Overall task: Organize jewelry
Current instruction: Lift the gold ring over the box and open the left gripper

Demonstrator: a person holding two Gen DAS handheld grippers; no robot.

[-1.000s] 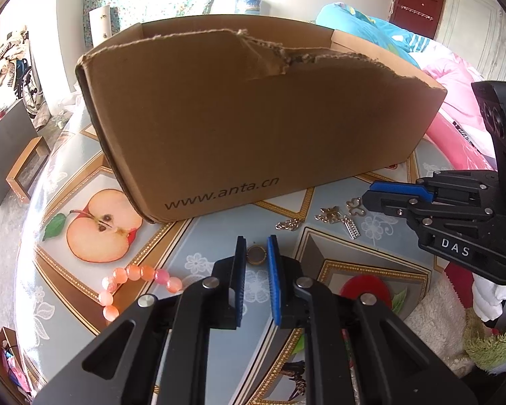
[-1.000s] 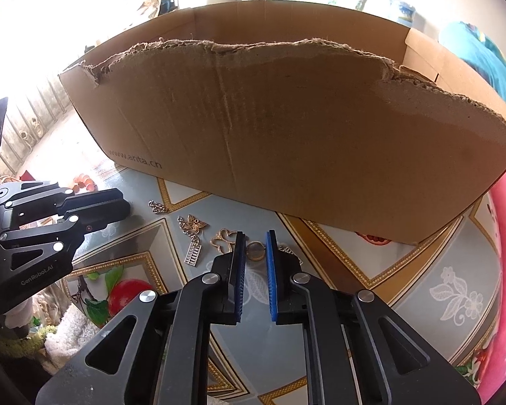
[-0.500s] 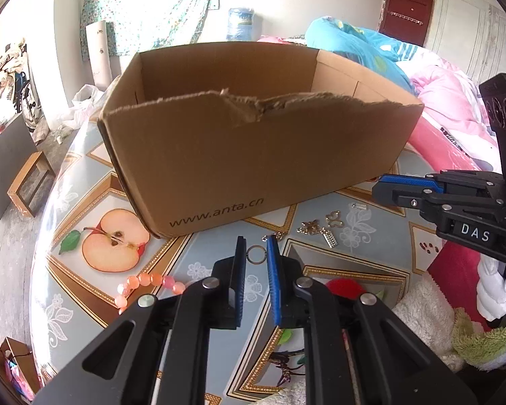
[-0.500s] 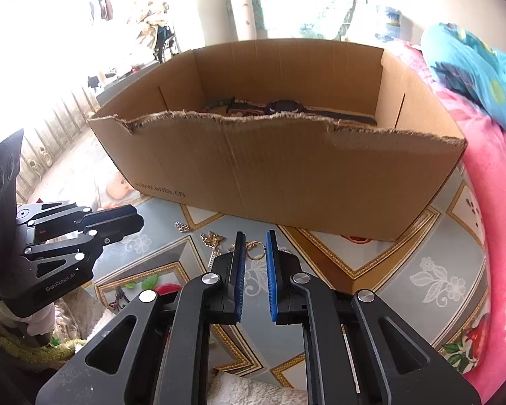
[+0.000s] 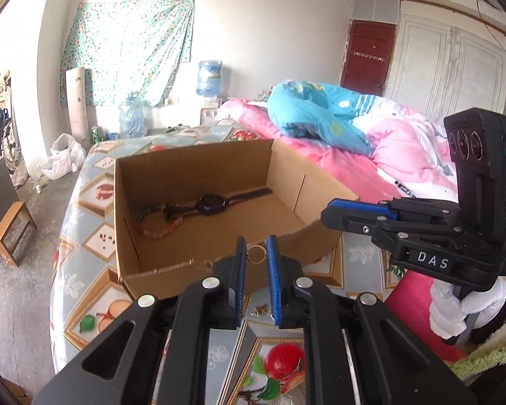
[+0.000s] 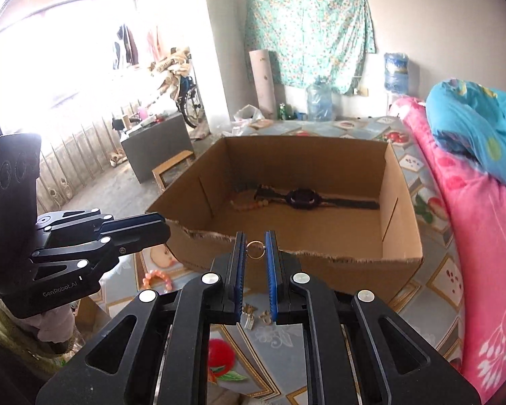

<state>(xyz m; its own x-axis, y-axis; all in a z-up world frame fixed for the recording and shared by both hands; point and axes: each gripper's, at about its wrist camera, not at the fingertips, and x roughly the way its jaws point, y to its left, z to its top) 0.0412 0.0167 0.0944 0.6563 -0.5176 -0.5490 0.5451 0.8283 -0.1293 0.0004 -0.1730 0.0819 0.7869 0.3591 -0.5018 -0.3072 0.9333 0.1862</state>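
My left gripper is shut on a thin gold ring, held just above the torn near wall of the open cardboard box. My right gripper is shut on a second gold ring, also over the near wall of the box. Inside the box lie a black watch and a beaded bracelet. Each gripper shows in the other's view, the right gripper to the right and the left gripper to the left.
A pink bead bracelet and small gold pieces lie on the fruit-patterned tablecloth before the box. A bed with pink bedding runs along the right. A low wooden stool stands on the floor at left.
Both grippers have risen from the table with their rings and tilted downwards. The box's front wall filled the views before; now I look over it into the box.
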